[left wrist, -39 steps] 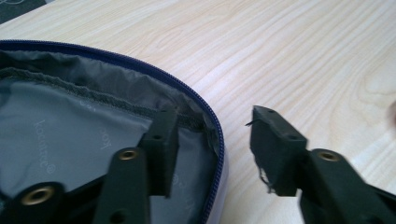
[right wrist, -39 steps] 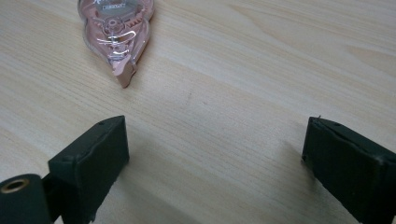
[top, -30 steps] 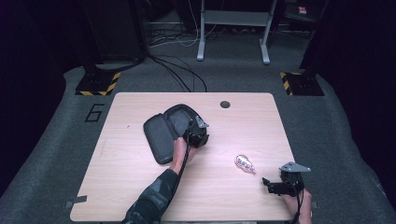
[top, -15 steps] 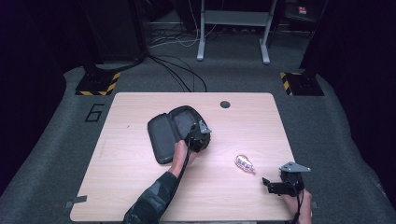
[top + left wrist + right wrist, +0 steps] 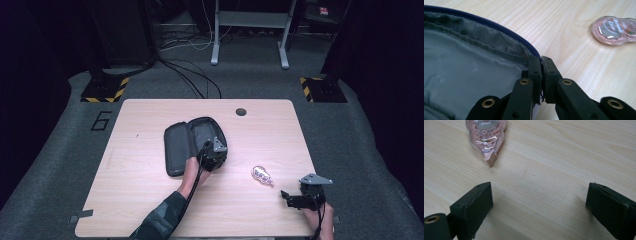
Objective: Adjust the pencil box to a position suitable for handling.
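Wooden table [image 5: 150,200] is seen from the high view: an open pouch [image 5: 182,145] lies mid-table, its long axis running near to far, with bare surface all round. In the left gripper view, the left gripper [image 5: 541,72] is clamped on the pouch's zipped rim. In the right gripper view, the right gripper [image 5: 539,202] is held wide apart, the pink tape dispenser [image 5: 486,137] just ahead, tip pointing towards it.

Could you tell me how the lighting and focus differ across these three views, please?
High view: the table is evenly lit while the surroundings fall to near black. Left gripper view: the fingers pinching the pouch rim are sharp, and the pink tape dispenser behind is soft. Right gripper view: the dispenser shows glare on its clear shell, and the wood grain is crisp.
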`<action>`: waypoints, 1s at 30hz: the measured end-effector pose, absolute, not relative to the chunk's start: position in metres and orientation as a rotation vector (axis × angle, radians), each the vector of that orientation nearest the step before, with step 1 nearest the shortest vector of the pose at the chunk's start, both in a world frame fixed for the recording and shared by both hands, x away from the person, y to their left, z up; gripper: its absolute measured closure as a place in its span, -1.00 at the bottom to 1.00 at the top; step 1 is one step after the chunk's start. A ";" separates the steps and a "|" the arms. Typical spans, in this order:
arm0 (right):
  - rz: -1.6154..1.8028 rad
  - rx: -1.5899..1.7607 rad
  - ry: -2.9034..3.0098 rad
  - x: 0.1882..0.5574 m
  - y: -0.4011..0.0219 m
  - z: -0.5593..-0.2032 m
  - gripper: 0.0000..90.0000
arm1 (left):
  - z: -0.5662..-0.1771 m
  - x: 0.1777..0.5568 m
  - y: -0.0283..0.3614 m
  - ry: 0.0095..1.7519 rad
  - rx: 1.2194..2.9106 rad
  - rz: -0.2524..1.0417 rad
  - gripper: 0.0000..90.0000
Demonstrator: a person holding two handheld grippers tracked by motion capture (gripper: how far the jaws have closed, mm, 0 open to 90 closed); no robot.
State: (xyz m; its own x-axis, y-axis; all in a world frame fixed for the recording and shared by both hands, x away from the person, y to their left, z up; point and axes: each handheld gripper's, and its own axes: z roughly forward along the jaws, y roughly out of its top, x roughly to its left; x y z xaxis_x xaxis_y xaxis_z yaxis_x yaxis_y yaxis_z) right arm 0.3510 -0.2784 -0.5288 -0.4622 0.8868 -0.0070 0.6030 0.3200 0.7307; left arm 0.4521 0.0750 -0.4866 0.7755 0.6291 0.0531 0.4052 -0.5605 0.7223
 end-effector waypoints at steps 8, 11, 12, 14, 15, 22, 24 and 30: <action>0.943 1.320 2.183 0.351 -0.278 -0.529 -0.85 | -0.487 0.437 0.091 0.758 2.235 0.394 0.81; 0.943 1.322 2.183 0.351 -0.278 -0.529 -0.86 | -0.489 0.433 0.098 0.770 2.228 0.388 0.77; 0.943 1.322 2.183 0.351 -0.278 -0.529 -0.86 | -0.489 0.432 0.099 0.772 2.226 0.384 0.77; 0.942 1.322 2.183 0.351 -0.278 -0.529 -0.85 | -0.489 0.430 0.103 0.775 2.221 0.382 0.77; 0.945 1.331 2.179 0.351 -0.278 -0.529 -0.85 | -0.490 0.428 0.105 0.777 2.220 0.381 0.77; 0.944 1.332 2.175 0.351 -0.278 -0.529 -0.85 | -0.490 0.420 0.118 0.779 2.237 0.370 0.80; 0.944 1.335 2.174 0.351 -0.278 -0.529 -0.85 | -0.489 0.415 0.122 0.771 2.256 0.401 0.80; 0.945 1.334 2.174 0.351 -0.278 -0.529 -0.85 | -0.490 0.407 0.140 0.792 2.246 0.398 0.77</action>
